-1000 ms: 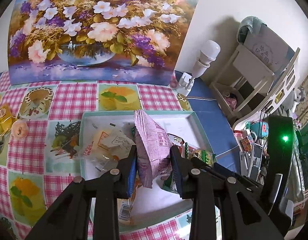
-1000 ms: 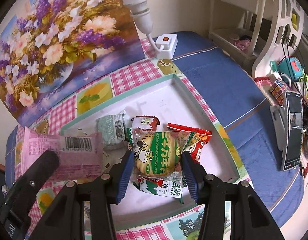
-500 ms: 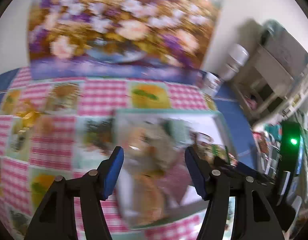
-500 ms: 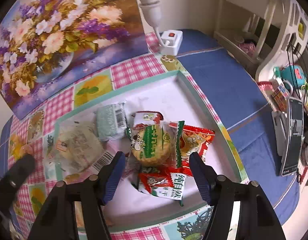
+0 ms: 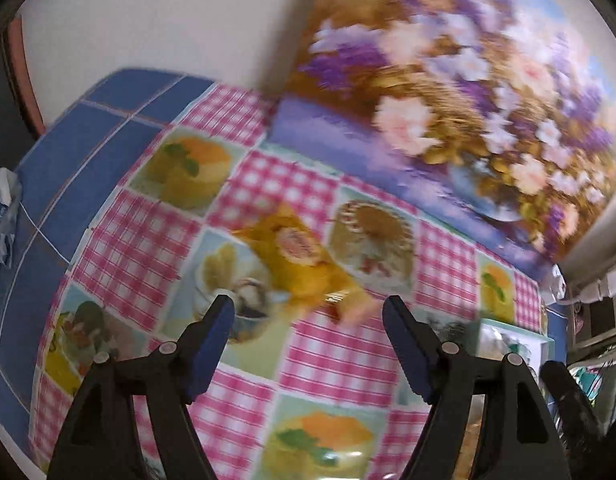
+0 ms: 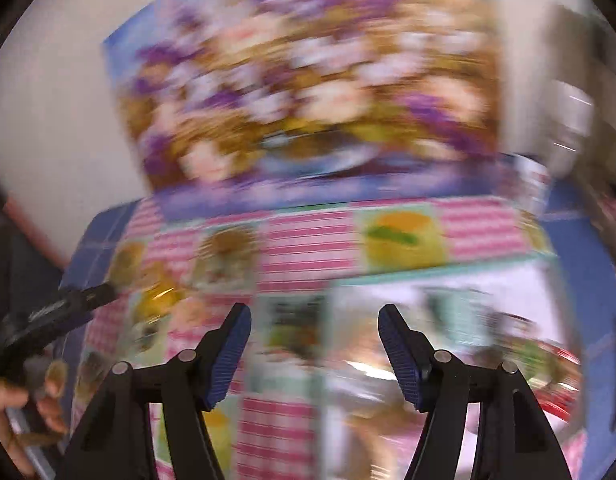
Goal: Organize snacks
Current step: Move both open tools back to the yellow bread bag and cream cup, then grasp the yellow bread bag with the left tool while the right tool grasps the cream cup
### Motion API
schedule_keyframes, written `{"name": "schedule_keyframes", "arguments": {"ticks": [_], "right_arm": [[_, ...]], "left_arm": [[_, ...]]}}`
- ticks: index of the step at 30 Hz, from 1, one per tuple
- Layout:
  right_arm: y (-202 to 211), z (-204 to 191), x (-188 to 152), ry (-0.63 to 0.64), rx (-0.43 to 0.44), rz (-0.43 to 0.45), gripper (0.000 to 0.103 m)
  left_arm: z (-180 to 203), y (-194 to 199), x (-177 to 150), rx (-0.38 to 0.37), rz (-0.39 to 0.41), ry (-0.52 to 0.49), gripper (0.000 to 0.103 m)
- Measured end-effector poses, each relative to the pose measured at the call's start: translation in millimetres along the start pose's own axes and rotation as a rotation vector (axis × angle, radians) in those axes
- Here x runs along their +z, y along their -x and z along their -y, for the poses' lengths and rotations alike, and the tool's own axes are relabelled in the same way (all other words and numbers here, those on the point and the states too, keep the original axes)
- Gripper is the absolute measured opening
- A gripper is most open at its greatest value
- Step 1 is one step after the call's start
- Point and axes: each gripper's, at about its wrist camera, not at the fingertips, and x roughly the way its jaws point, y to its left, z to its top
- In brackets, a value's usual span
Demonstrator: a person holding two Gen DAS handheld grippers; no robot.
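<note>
Place: looked like a home, a lived-in room.
Table cover: pink gingham oilcloth (image 5: 308,356) printed with cakes and fruit, over a blue cloth (image 5: 79,152).
Wall: plain white, flower painting (image 5: 468,92) propped against it.
Clutter: white power strip (image 5: 596,288) at table's edge.

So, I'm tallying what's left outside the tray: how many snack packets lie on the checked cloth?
1: a yellow packet lies on the checked cloth, left of the tray. Blur may hide others.
</note>
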Motion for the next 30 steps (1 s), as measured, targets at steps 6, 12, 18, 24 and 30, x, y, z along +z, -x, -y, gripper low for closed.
{"name": "schedule_keyframes", "arguments": {"ticks": [6, 12, 18, 24, 30], "right_arm": [[-75.8, -69.0, -17.4, 0.144, 0.085, -0.097, 0.07], [-124.5, -91.1, -23.4, 0.173, 0.121, -0.156, 0.07], [-146.6, -105.8, -23.9, 0.224, 0.117, -0.154, 0.075], [-163.5, -115.4, -19.0, 0.257, 0.108, -0.16, 0.075], [-175.1, -125.5, -15.3, 0.285, 0.1, -0.154, 0.075]], "left_arm": [[-17.3, -41.5, 15.3, -0.061, -0.082, 0.01, 0.077], [-5.7, -68.6, 27.3, -0.067, -0.101, -0.024, 0.084], [-2.3, -91.1, 35.1, -0.035, -0.129, -0.025, 0.086], [9.9, -108.8, 38.1, -0.029, -0.163, -0.048, 0.086], [18.7, -118.1, 48.5, -0.004, -0.177, -0.067, 0.086]]}}
